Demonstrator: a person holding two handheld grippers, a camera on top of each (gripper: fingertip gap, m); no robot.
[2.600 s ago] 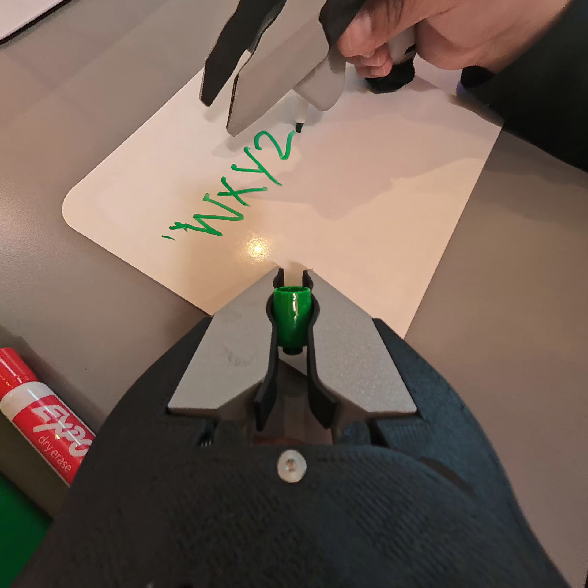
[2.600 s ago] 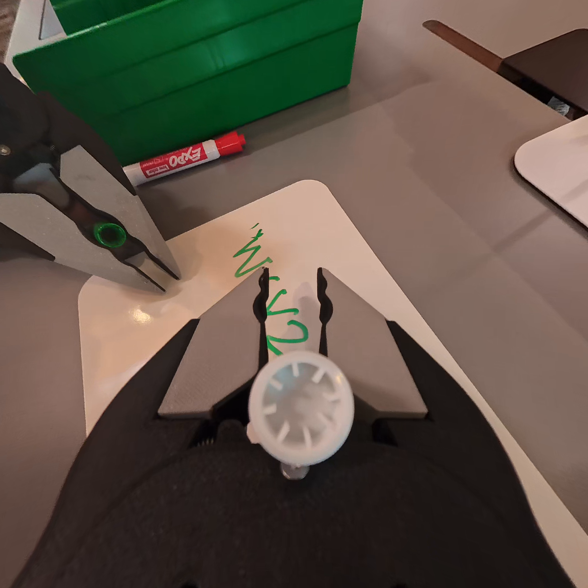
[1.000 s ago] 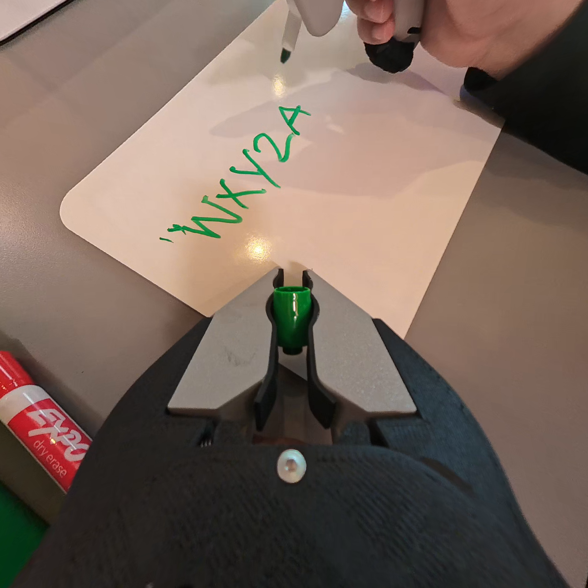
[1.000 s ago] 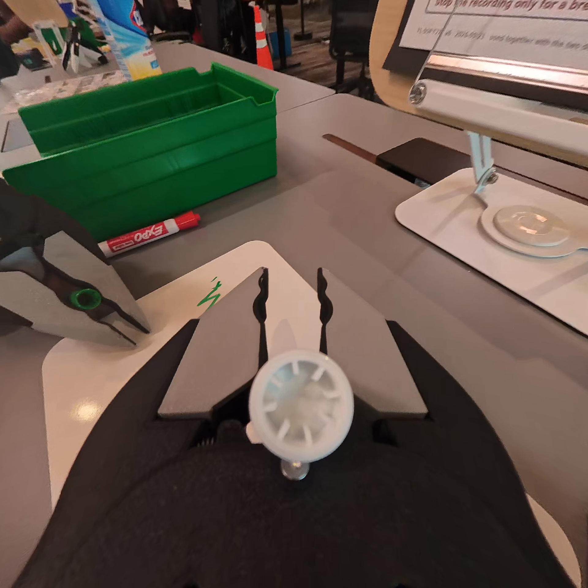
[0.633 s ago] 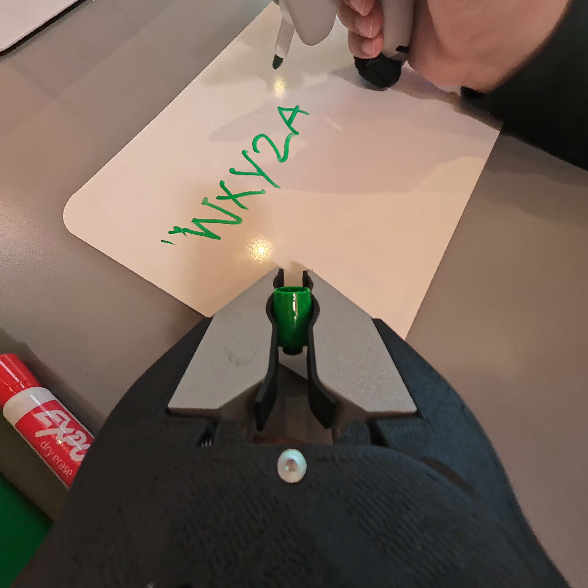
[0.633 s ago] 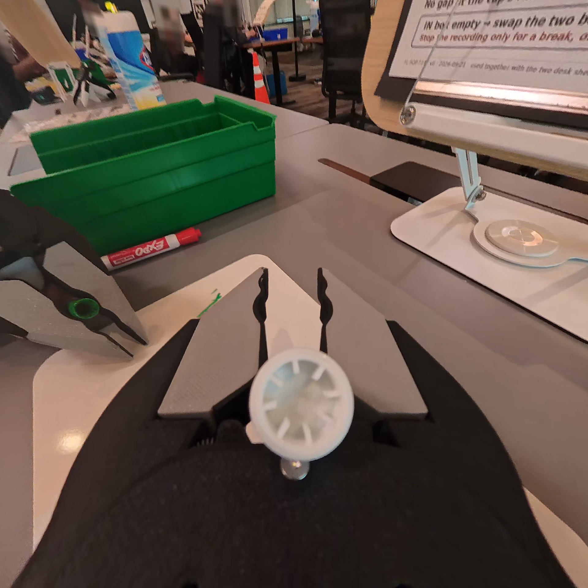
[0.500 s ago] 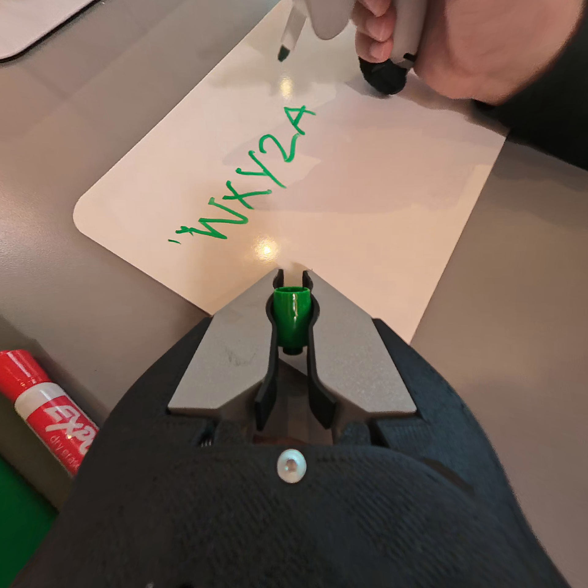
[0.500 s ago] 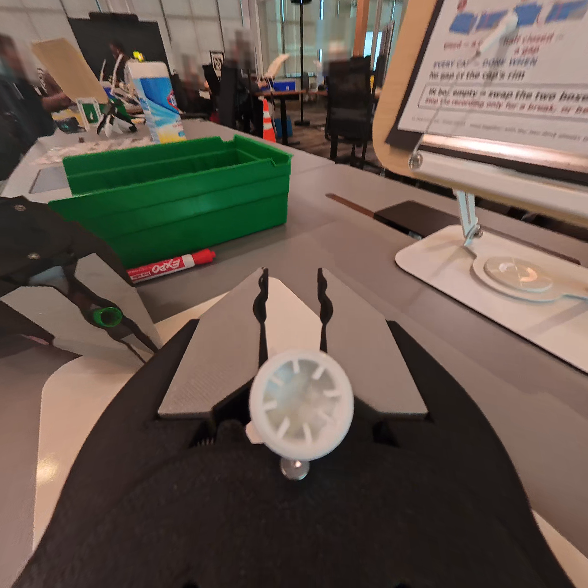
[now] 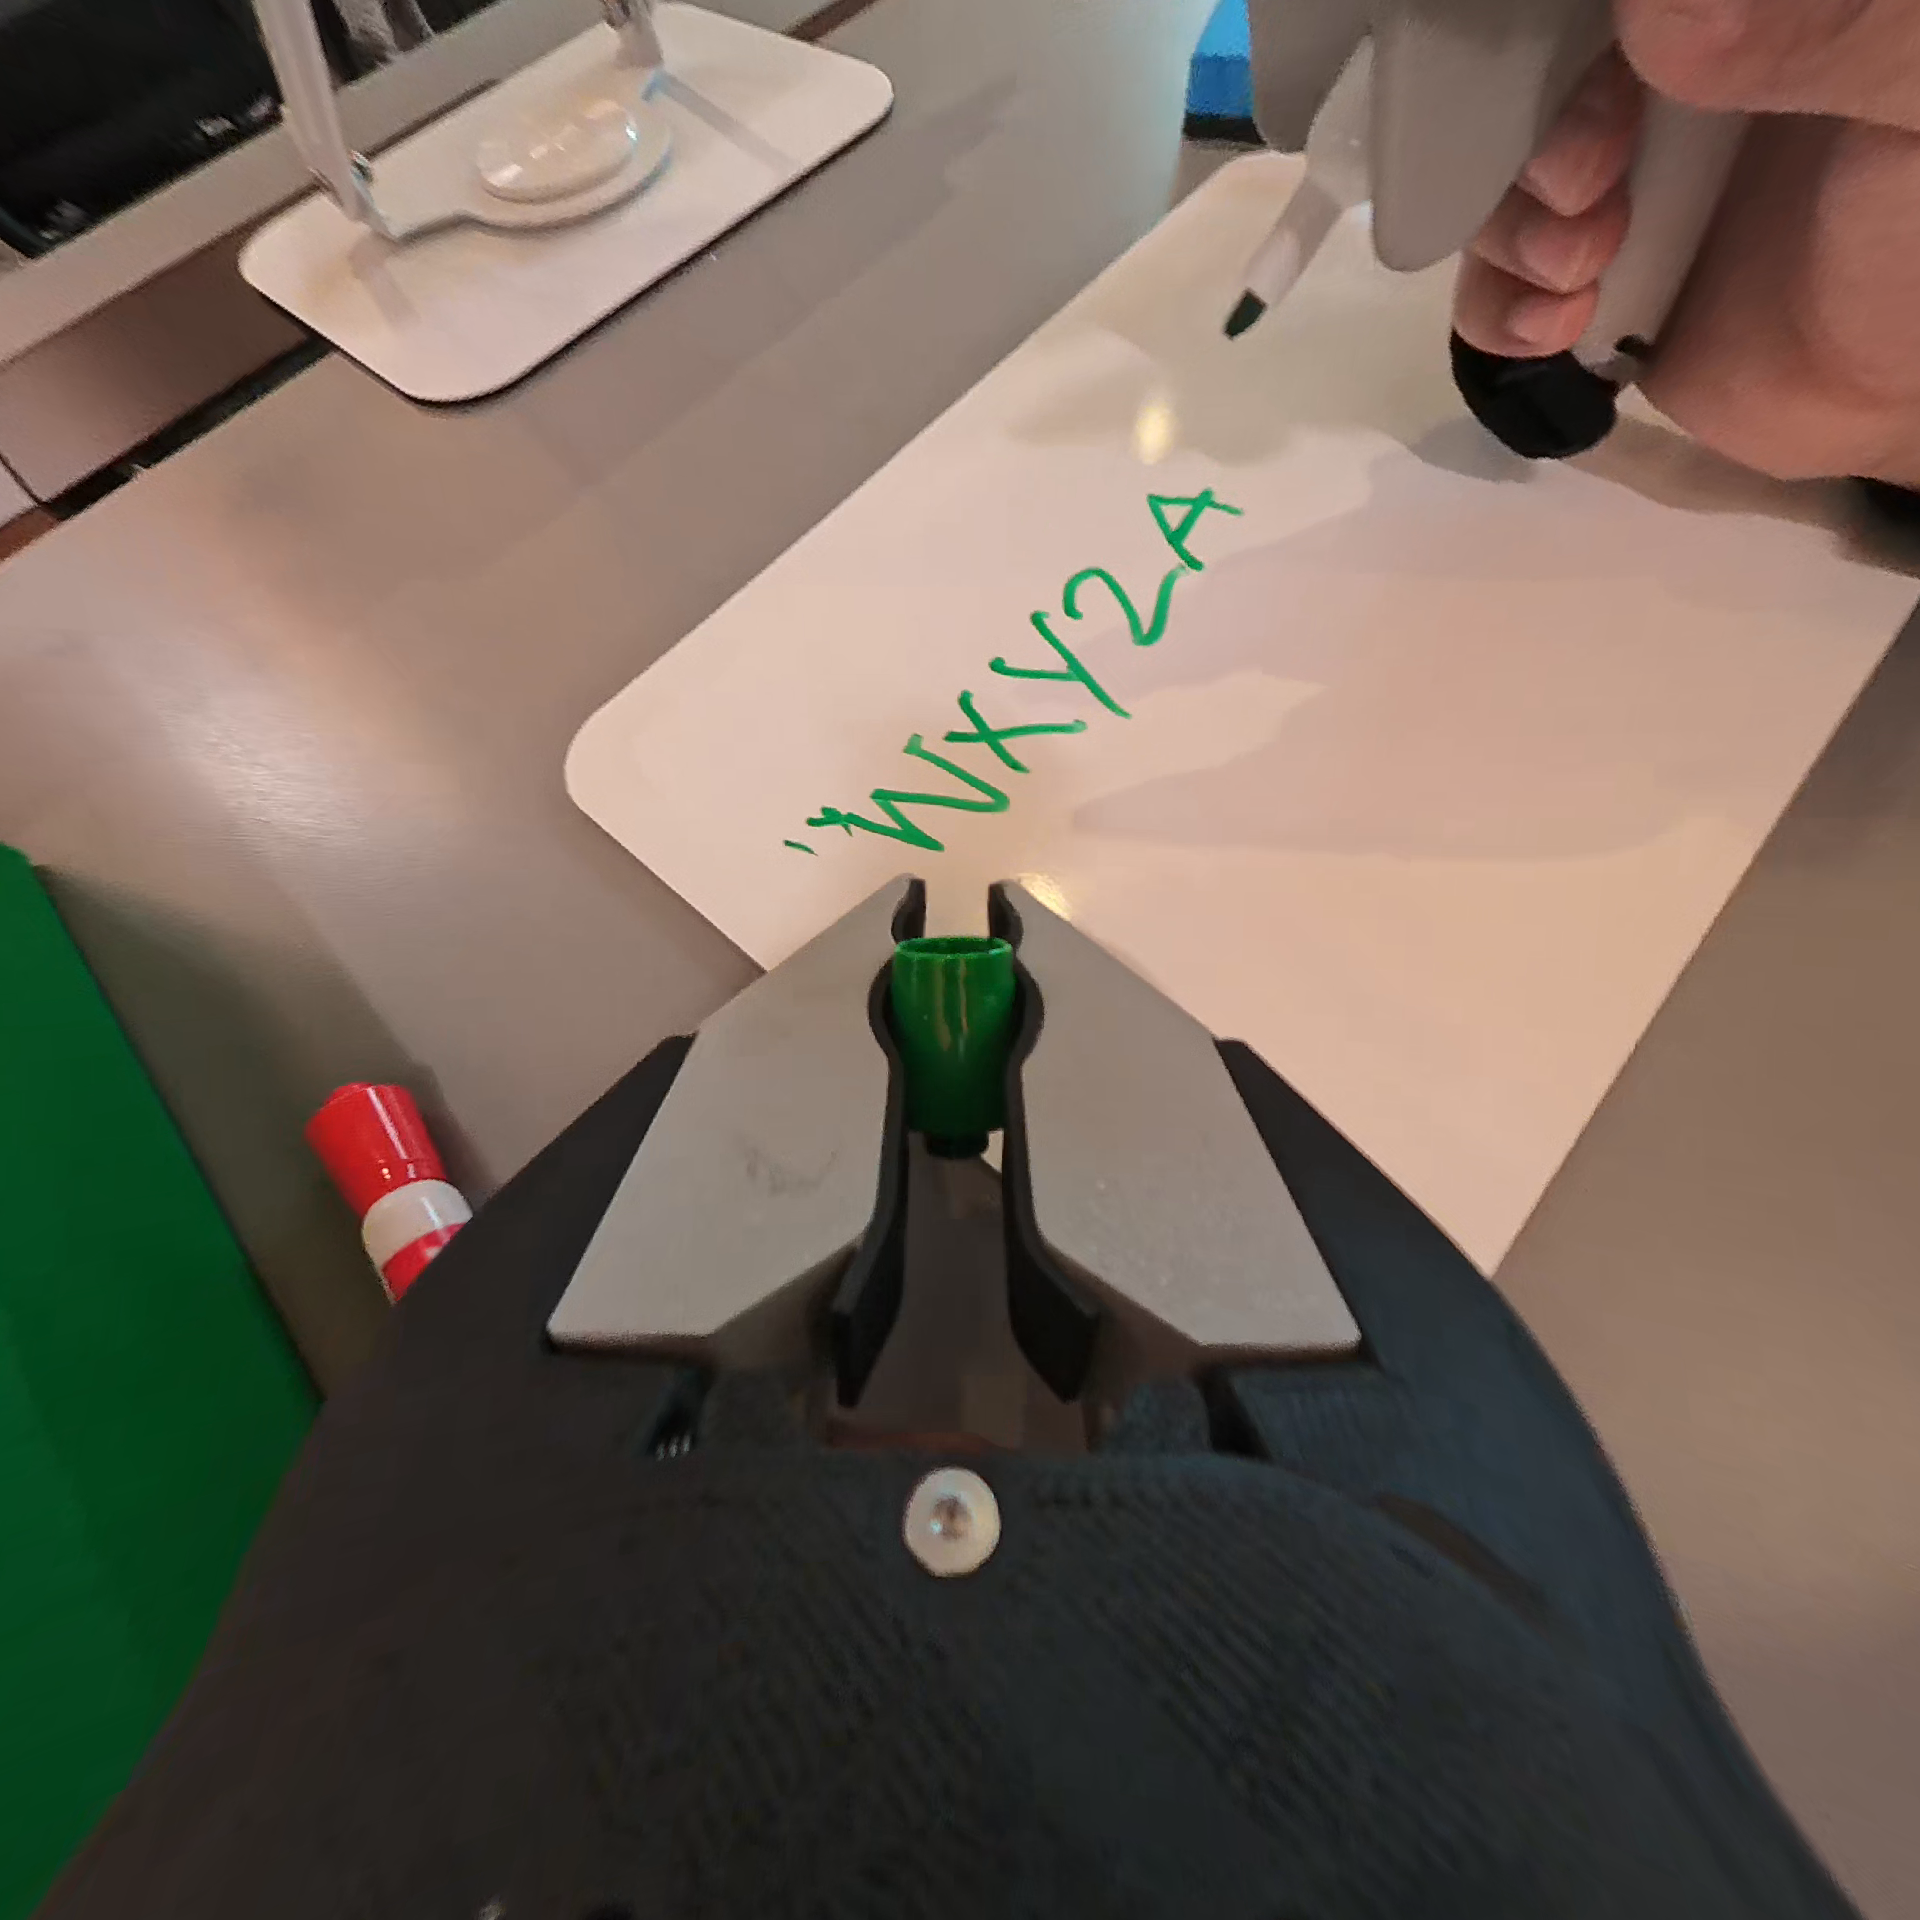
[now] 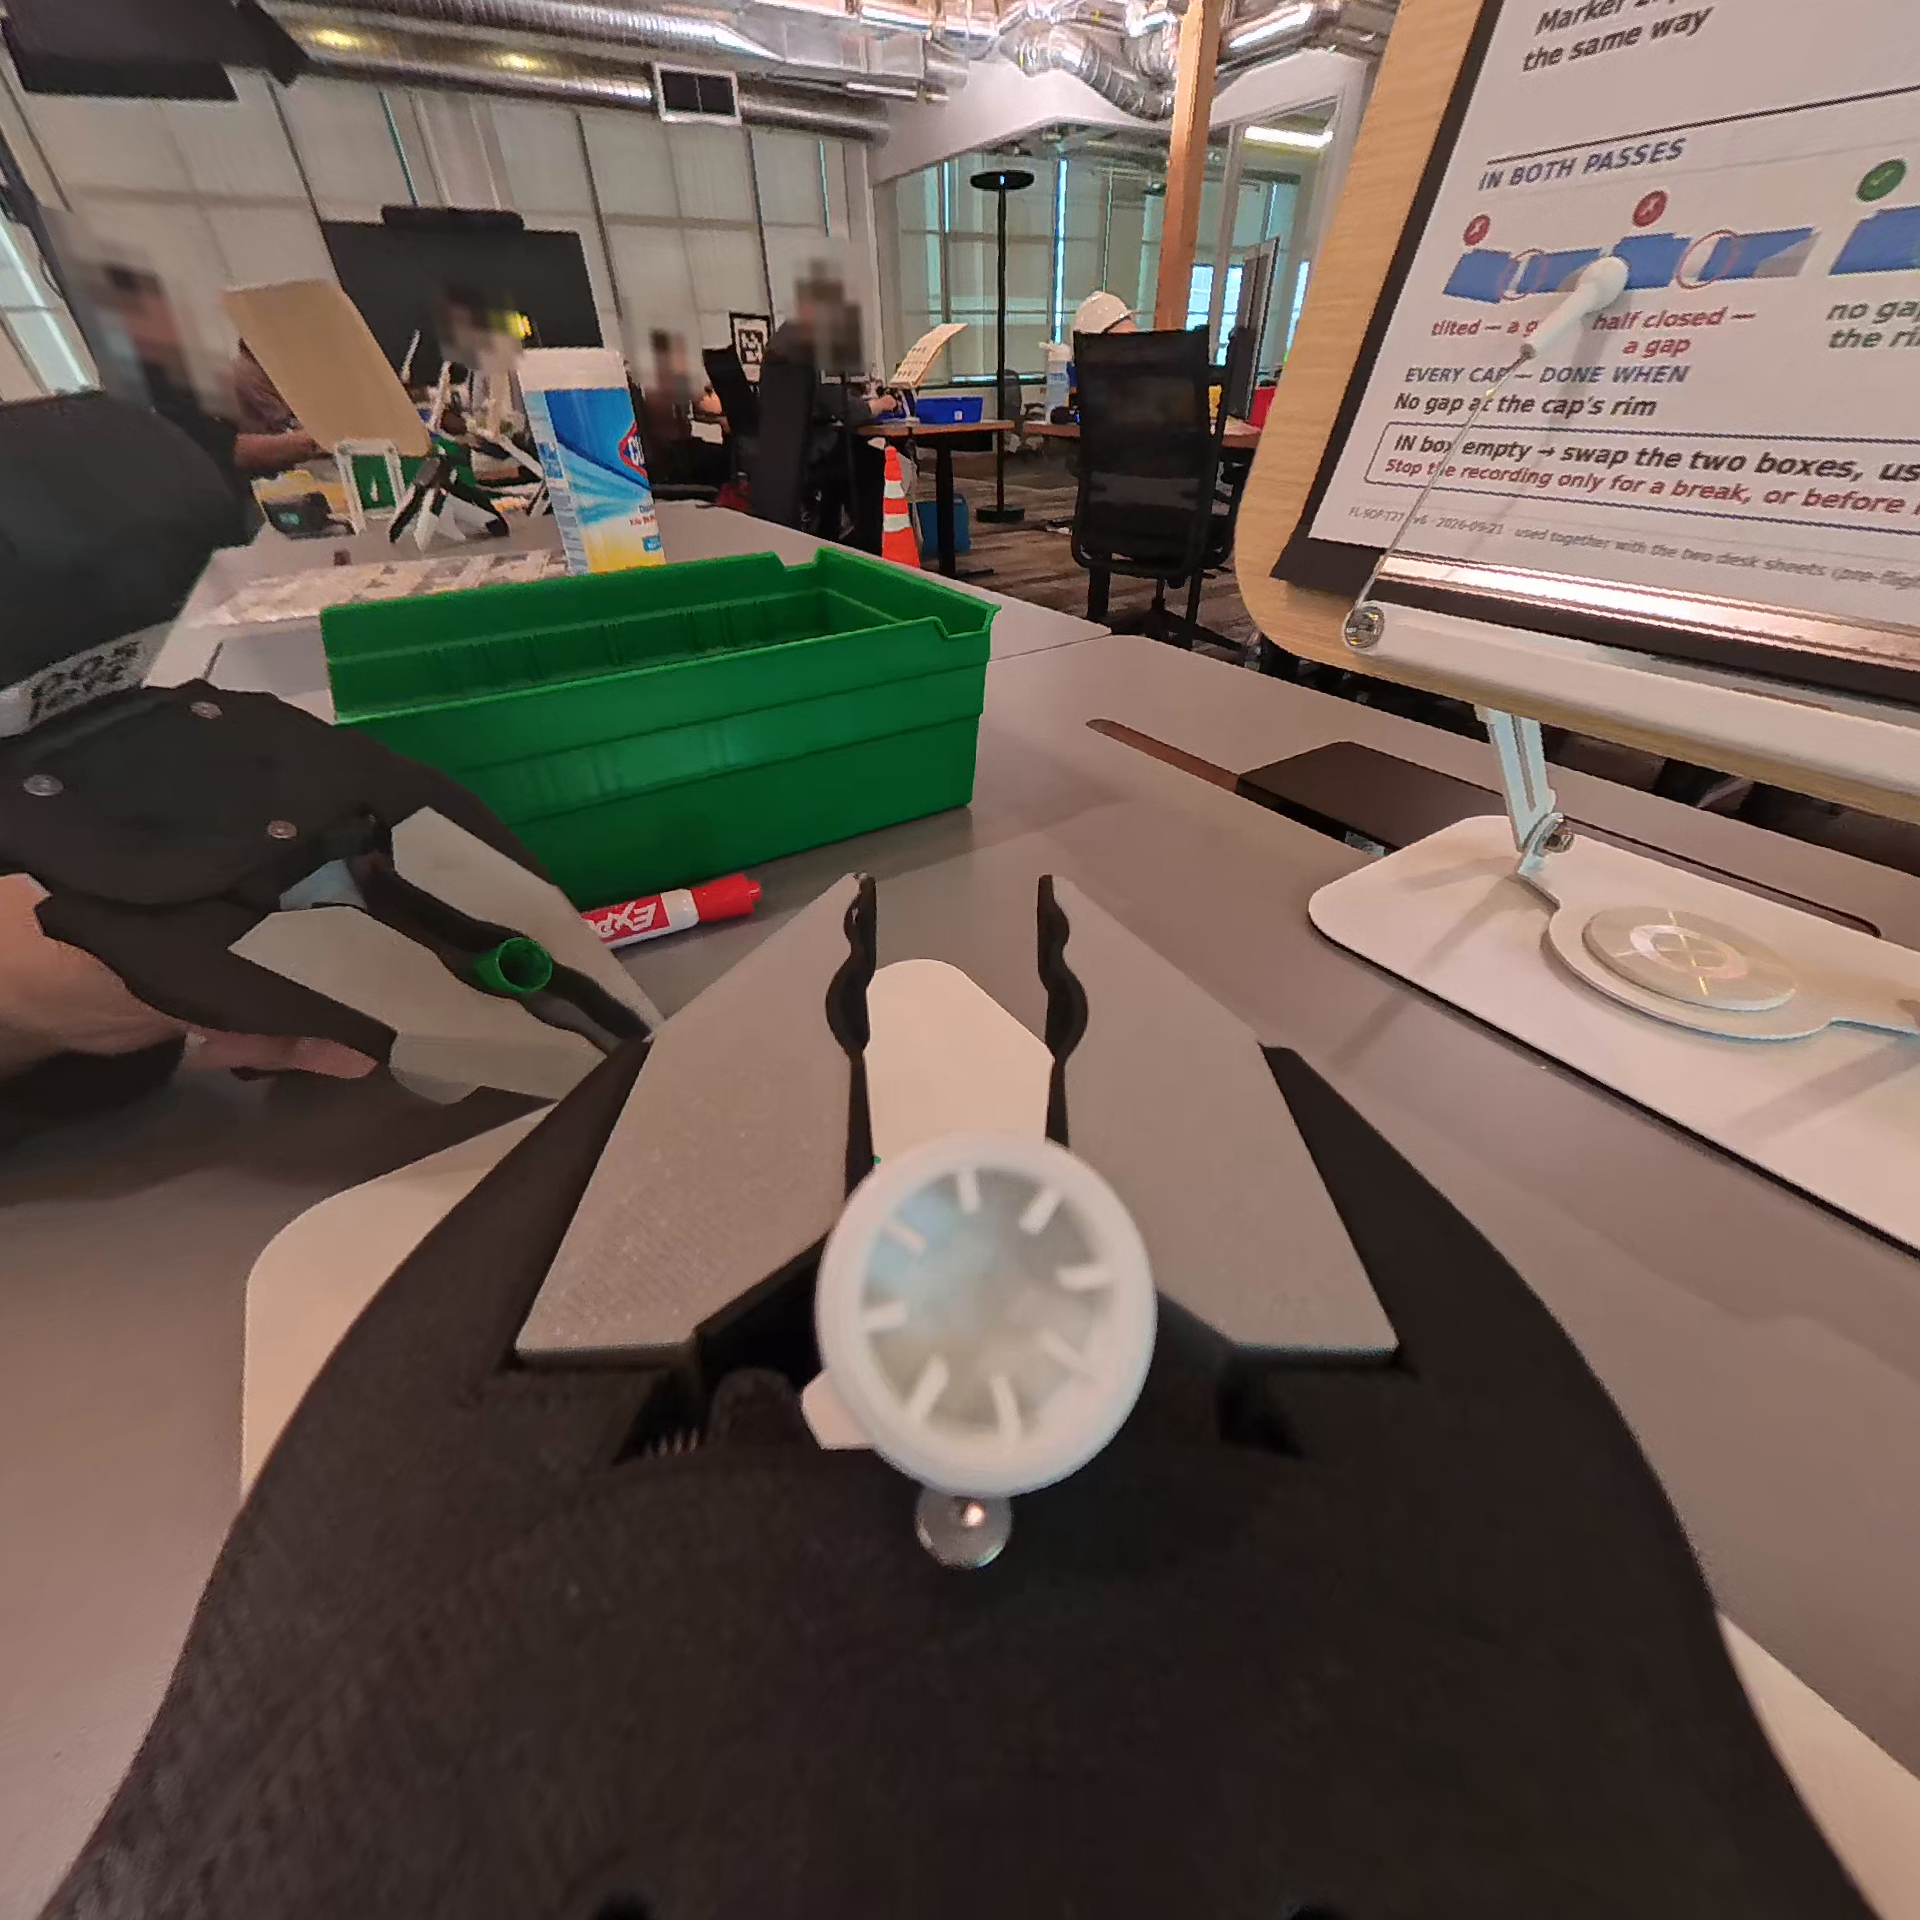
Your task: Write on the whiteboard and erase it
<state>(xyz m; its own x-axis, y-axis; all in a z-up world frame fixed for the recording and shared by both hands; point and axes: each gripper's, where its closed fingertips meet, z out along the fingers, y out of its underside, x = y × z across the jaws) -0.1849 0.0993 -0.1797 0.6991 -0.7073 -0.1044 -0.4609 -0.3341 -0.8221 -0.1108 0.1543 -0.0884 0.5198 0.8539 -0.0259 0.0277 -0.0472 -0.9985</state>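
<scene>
Whiteboard lies flat on the grey table, and the line of green writing on it has gained a last letter in the past few seconds, so you can judge the writing part as good as done. Your right gripper has since tipped up and lifted off the board; it stays clenched on the marker, whose dark tip now hangs clear of the surface beyond the last letter. Your left gripper has swung a little but keeps its jaws clamped on the green cap above the board's near edge. Capping looks like your next step, then erasing.
</scene>
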